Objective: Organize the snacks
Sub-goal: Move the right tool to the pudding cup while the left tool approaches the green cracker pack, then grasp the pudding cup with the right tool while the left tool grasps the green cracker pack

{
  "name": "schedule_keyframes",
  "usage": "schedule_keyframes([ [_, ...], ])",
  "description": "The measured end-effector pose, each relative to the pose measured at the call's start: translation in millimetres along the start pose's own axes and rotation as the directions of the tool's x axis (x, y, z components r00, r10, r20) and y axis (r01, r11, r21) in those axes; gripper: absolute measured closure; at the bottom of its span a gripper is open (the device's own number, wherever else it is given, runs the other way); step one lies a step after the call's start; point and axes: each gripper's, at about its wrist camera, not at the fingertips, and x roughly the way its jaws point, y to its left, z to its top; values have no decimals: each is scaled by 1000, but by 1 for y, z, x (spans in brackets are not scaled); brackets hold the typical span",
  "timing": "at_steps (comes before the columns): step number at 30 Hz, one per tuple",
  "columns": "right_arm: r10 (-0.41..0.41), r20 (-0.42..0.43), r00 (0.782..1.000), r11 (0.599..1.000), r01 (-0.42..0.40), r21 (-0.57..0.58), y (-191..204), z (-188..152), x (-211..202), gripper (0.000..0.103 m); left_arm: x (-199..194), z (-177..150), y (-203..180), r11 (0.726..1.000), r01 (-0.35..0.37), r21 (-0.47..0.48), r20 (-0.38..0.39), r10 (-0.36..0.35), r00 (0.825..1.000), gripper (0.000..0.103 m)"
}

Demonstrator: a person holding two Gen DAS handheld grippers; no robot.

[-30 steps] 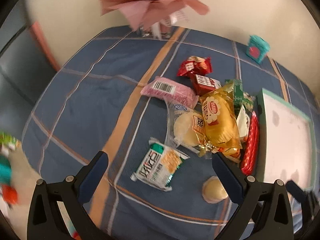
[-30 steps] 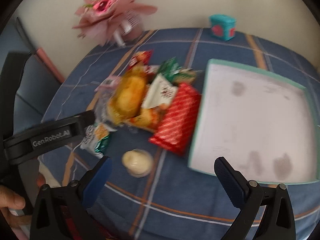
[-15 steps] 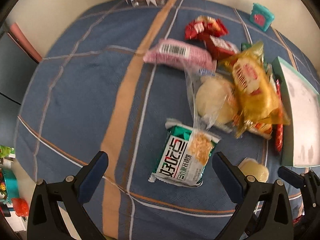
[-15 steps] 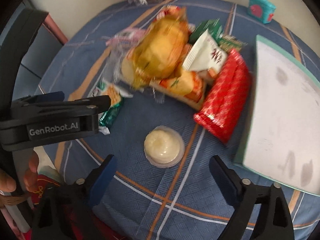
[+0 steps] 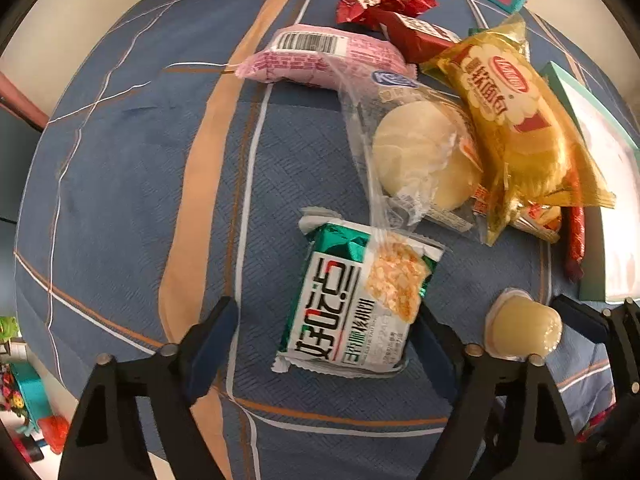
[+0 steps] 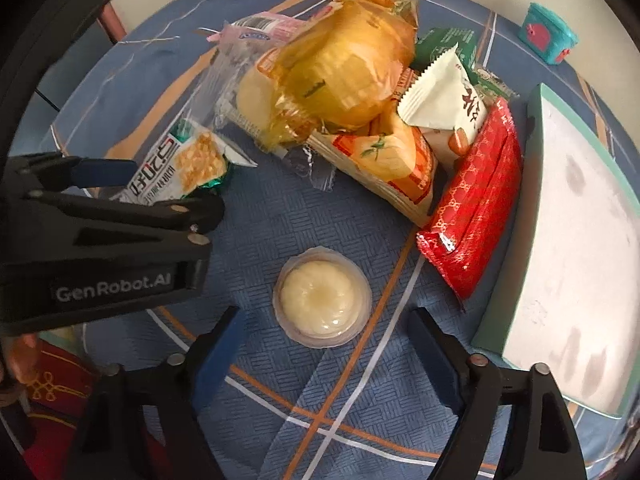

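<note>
Two snacks lie apart from the heap on the worktop (image 5: 120,184), which wears a woven blue cloth crossed by orange and white stripes. The flat, glossy green-and-white packet (image 5: 356,300) lies between the fingers of the left tool (image 5: 324,320), whose jaws are closing, with a gap on one side and the other pad just at its edge. The round clear plastic jelly cup (image 6: 322,298), pale yellow and domed, sits between the fingers of the right tool (image 6: 322,334); its jaws are closing too, pads not yet on the cup. Beyond them toward the far edge the heap holds a crinkled golden bread bag (image 5: 516,120), a clear wrapper with a pale round cake (image 5: 424,160), a pink pillow pack (image 5: 324,58), a long red foil pack (image 6: 476,204) and a white sachet (image 6: 444,100). A shallow tray (image 6: 500,316) with mint-green walls lies beside the red pack. A small teal box (image 6: 546,38) stands near the far edge.
</note>
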Motion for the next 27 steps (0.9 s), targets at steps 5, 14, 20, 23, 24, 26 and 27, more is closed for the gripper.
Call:
schedule_keyframes([
  [5, -14, 22, 1000, 999, 13, 29, -4, -3, -3, 50, -3, 4, -7, 1000, 21, 4, -7, -21, 1000, 42],
  [14, 25, 36, 999, 997, -28, 76, -9, -3, 3, 67, -12, -9, -27, 1000, -5, -19, -10, 5, 1000, 47],
  [20, 66, 35, 997, 994, -68, 88, -23, 2, 10, 94, -17, -29, -20, 999, -17, -49, -10, 17, 1000, 49],
  [23, 79, 32, 996, 991, -82, 104, -34, 1, 10, 94, -24, -36, -13, 998, -17, -68, -12, 16, 1000, 49],
  [24, 86, 32, 996, 990, -89, 107, -39, -3, 7, 94, -26, -37, -11, 997, -20, -78, -10, 19, 1000, 49],
  [26, 94, 33, 995, 990, -97, 107, -42, 0, 8, 93, -30, -41, -10, 995, -30, -98, -7, 30, 1000, 49],
  [27, 92, 36, 995, 990, -95, 107, -42, 1, 9, 92, -32, -43, -9, 994, -34, -105, -7, 34, 999, 49],
])
